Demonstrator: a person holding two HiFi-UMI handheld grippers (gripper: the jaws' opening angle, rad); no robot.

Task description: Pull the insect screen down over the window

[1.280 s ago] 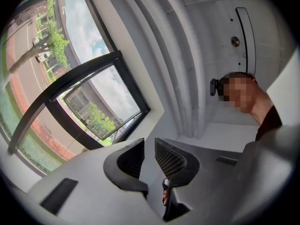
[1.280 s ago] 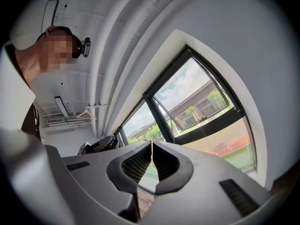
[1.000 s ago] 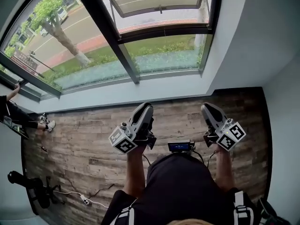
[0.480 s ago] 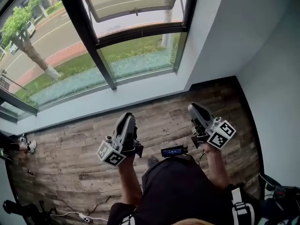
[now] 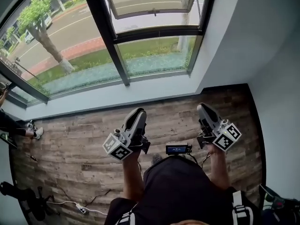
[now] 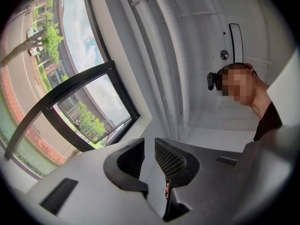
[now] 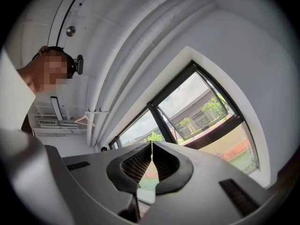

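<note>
Left tool (image 5: 138, 111) and right tool (image 5: 202, 108) are being carried in front of the wearer. Both are pointing toward the window (image 5: 154, 55) on the far side and hanging over the wooden floor (image 5: 70, 144), short of the white sill (image 5: 140, 90). The left tool is standing with its jaws a narrow slot apart and nothing between them. The right tool is resting with its jaw tips touching, likewise empty.

Over the last second the whole view has been swinging. The dark mullion (image 5: 112, 41) was sliding to the left and is now coming back toward the middle, while the right-hand wall (image 5: 281, 78) is filling slightly more of the picture than before. Both tools are keeping the same pose and spacing throughout, and the left jaws are holding their slot unchanged.

By this reading, the wearer is shifting along the window and lining up, not reaching.

The insect screen is not showing in any view. It is probably still rolled up at the window's top, above the open sash (image 5: 154, 3). The task is therefore still at the approach, and the tools are likely needing to rise to the upper frame before any pulling.
</note>
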